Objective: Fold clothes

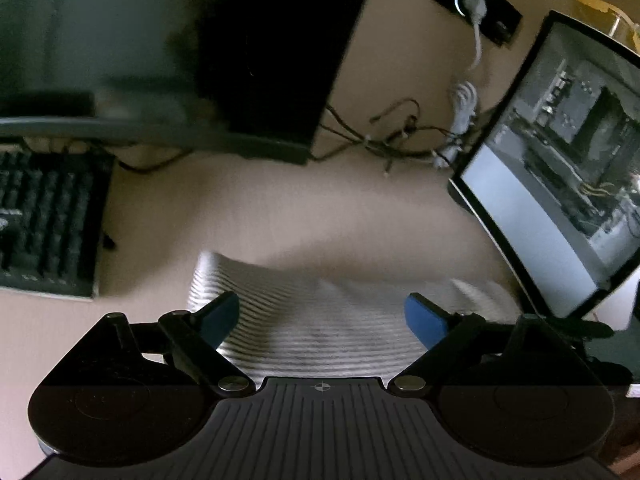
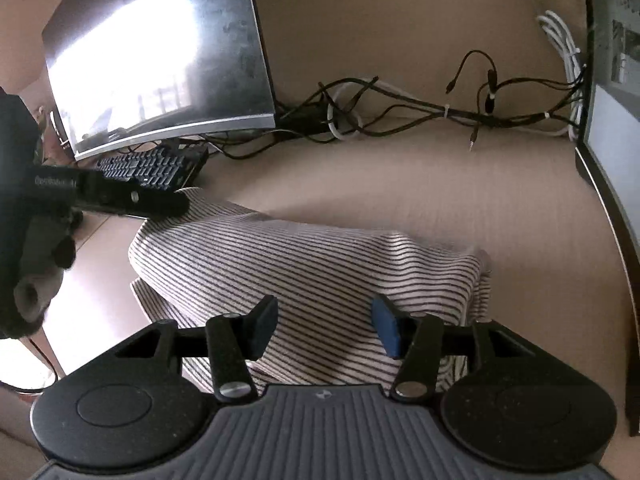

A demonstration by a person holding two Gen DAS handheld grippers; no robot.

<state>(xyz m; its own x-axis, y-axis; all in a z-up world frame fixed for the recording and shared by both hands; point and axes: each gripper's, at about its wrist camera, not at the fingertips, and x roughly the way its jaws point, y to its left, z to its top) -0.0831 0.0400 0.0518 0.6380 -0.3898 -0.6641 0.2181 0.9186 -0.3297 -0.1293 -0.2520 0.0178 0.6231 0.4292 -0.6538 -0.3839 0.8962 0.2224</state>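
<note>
the striped garment (image 2: pixel 304 264) lies on the counter (image 2: pixel 400 184) between two monitors, already doubled into a compact bundle with a second layer showing along its left and right edges, so the folding appears well advanced, with perhaps a final fold or smoothing left. the right tool (image 2: pixel 324 330) hovers over the near edge of the cloth with its blue pads spread wide and nothing between them. the left tool (image 1: pixel 322 316) is likewise spread wide above the blurred cloth, gripping nothing, and whether either touches the fabric cannot be told.
</note>
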